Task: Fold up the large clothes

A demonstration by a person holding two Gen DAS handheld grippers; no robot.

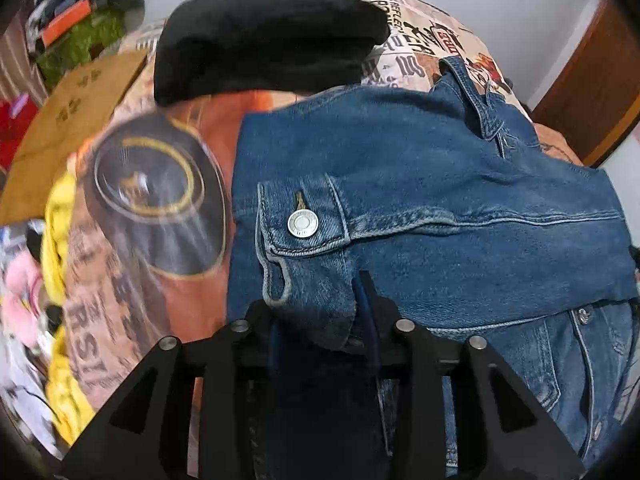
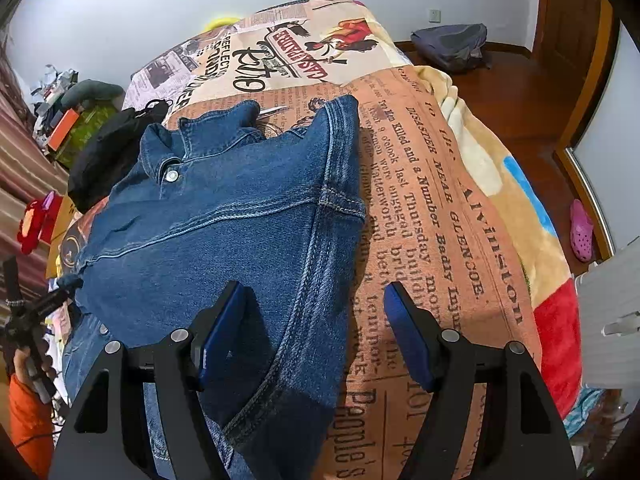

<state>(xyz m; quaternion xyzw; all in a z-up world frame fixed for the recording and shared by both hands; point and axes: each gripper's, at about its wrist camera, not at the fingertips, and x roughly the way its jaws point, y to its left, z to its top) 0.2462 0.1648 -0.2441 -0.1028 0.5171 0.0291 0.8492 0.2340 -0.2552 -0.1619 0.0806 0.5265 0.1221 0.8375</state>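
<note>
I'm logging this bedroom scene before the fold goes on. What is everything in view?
Denim jacket: one, blue, spread on the bed, its sleeve cuff between the left gripper's fingers.
Newspaper-print blanket: one, orange and cream, covering the bed.
Black garment: one, on the bed beyond the jacket.
Backpack: one, grey, on the wood floor by the wall.
Clog: one, pink, on the floor.
Cardboard box: one, brown, beside the bed.
Left gripper: black, cuff between its fingers.
Right gripper: black with blue pads, open over the jacket's edge.
</note>
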